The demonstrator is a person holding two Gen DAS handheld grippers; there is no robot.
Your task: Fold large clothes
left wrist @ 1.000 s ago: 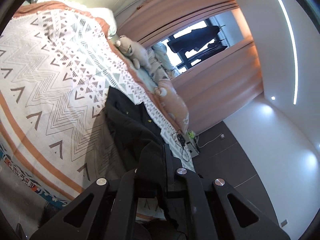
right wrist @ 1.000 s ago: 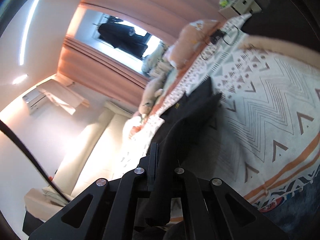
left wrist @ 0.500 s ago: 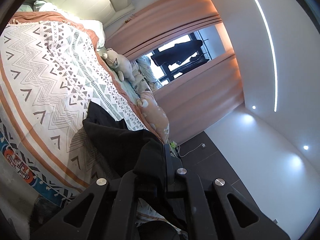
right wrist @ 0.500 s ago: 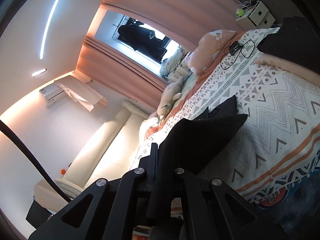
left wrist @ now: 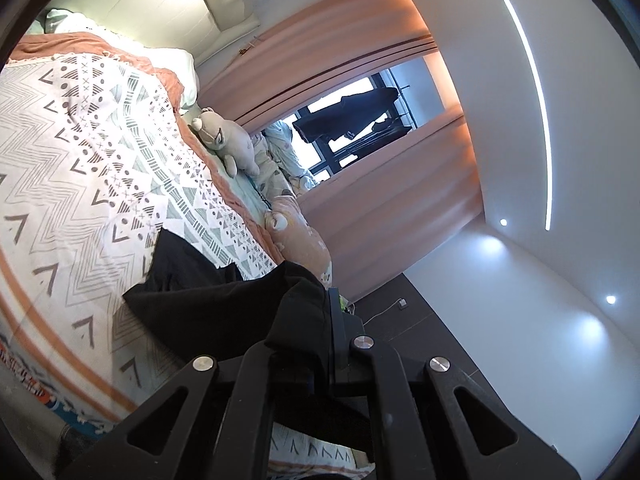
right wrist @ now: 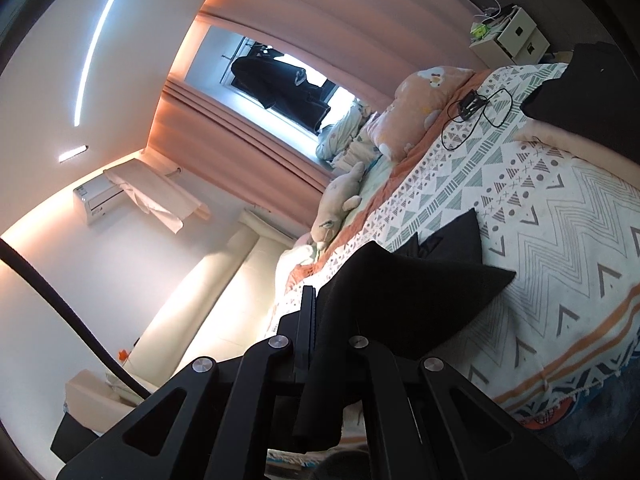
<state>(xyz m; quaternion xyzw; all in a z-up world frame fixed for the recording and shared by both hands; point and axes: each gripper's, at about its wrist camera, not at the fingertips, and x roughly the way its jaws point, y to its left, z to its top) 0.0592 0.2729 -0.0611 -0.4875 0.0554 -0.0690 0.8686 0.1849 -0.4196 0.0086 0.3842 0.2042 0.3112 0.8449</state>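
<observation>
A black garment (left wrist: 208, 296) hangs between both grippers above a bed with a patterned white and orange blanket (left wrist: 80, 184). My left gripper (left wrist: 320, 300) is shut on one edge of it, and the cloth bunches over the jaws. My right gripper (right wrist: 316, 300) is shut on another edge of the black garment (right wrist: 404, 292), which spreads to the right in a taut sheet. The far end of the garment still touches the blanket (right wrist: 560, 248). Part of the cloth droops below each gripper, hidden by the black frames.
Plush toys (left wrist: 228, 140) and pillows (right wrist: 424, 100) line the far side of the bed by pink curtains (left wrist: 360, 64). A cable (right wrist: 476, 112) lies on the blanket. Another dark garment (right wrist: 592, 88) sits at the bed's end, near a white bedside cabinet (right wrist: 512, 36).
Both grippers have risen with the garment, lifting more of it off the blanket; it now stretches wider between them. Both stayed shut.
</observation>
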